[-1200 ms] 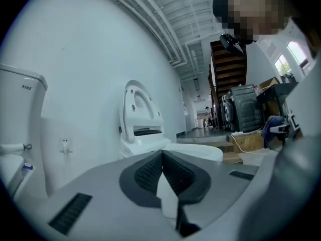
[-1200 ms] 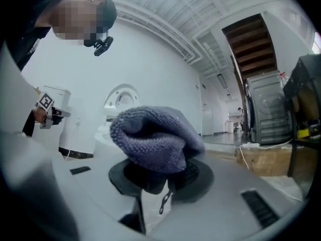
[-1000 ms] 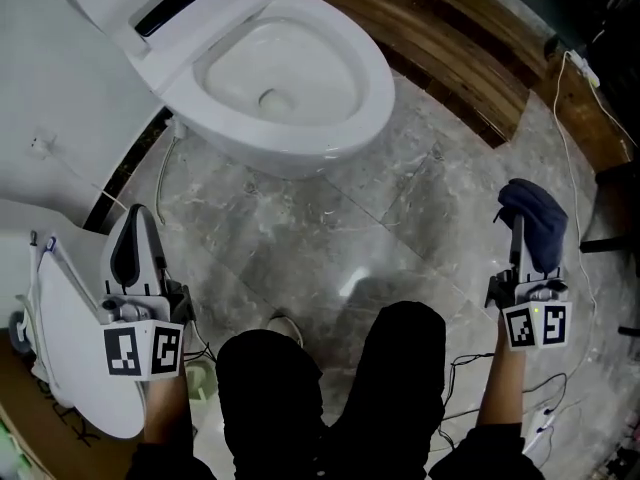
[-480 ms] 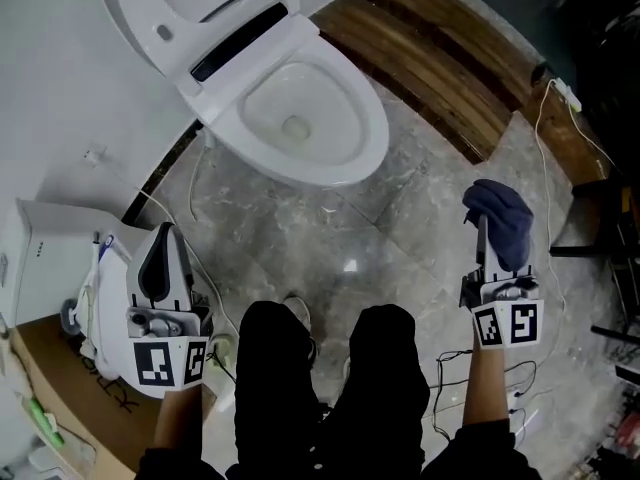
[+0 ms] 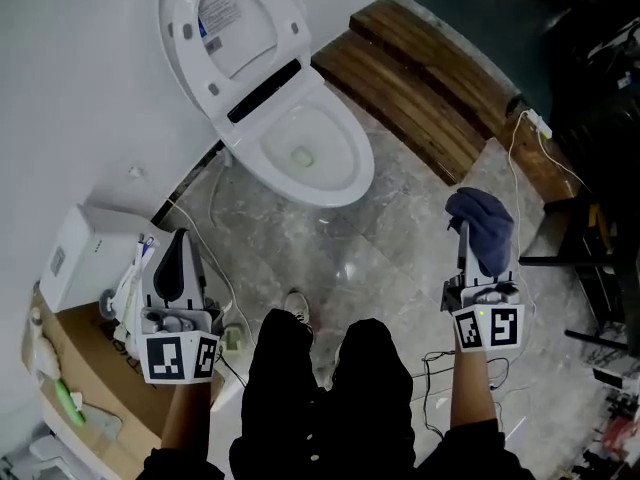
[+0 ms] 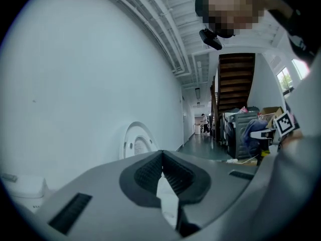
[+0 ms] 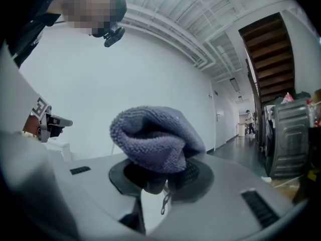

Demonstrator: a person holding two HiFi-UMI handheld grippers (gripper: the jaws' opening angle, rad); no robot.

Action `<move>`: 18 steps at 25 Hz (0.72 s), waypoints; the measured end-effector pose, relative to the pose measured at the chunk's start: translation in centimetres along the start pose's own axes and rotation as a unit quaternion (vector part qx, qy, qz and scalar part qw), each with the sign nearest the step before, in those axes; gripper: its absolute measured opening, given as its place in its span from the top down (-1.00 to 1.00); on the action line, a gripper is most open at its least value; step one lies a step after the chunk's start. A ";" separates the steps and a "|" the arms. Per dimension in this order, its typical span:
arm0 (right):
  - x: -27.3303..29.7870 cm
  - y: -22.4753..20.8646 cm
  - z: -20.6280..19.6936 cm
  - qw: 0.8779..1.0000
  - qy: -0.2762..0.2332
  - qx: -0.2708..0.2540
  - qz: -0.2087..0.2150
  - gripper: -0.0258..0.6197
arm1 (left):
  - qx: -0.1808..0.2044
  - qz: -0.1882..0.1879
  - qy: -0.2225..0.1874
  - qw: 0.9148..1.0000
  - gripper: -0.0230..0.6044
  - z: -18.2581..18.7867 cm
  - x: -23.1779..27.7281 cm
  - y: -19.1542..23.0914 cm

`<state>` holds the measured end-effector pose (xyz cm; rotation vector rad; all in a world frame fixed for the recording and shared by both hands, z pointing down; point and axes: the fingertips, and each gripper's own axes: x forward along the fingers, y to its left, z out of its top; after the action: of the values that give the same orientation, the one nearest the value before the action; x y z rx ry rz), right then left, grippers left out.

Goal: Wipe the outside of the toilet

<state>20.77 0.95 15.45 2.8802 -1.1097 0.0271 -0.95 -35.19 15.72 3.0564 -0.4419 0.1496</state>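
Observation:
The white toilet (image 5: 320, 183) stands against the wall at top centre of the head view, its lid (image 5: 222, 26) raised and its bowl open. My right gripper (image 5: 464, 236) is held well to the right of it, shut on a dark blue-grey cloth (image 5: 484, 224) that bunches over the jaws; the cloth (image 7: 153, 137) fills the middle of the right gripper view. My left gripper (image 5: 173, 263) hangs at lower left, away from the toilet, jaws shut with nothing in them. In the left gripper view the lid (image 6: 136, 143) shows beyond the closed left gripper (image 6: 161, 167).
A wooden step (image 5: 420, 88) runs diagonally behind the toilet on the marble floor (image 5: 330, 258). A white box (image 5: 85, 253) and a cardboard box (image 5: 70, 368) sit at left. Cables and a power strip (image 5: 533, 120) lie at right beside a dark stand (image 5: 580, 268). My legs (image 5: 330, 398) fill the bottom centre.
The view has pulled back from the toilet, which now looks smaller and higher in the frame. Both grippers keep their hold and relative places.

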 end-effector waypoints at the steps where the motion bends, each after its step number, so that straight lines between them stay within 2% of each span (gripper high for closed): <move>1: -0.2 0.2 1.8 1.000 -0.001 -0.002 0.001 0.62 | -0.003 0.000 0.001 1.000 0.89 1.6 -0.4 0.1; 8: -1.8 1.0 12.8 1.000 -0.019 -0.010 -0.003 0.62 | -0.011 -0.003 -0.012 1.000 0.89 11.7 -3.2 0.1; 14: -3.1 1.7 19.0 0.999 -0.031 -0.005 -0.011 0.62 | -0.014 -0.009 -0.012 1.000 0.89 17.4 -4.1 0.4; 18: -3.6 1.7 21.5 0.999 -0.039 -0.006 -0.019 0.62 | -0.015 -0.013 -0.020 1.000 0.89 20.0 -4.5 1.2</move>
<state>16.85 0.88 -6.03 2.9133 -1.0617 -0.0933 -3.79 -36.31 -4.53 3.0398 -0.4030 0.0805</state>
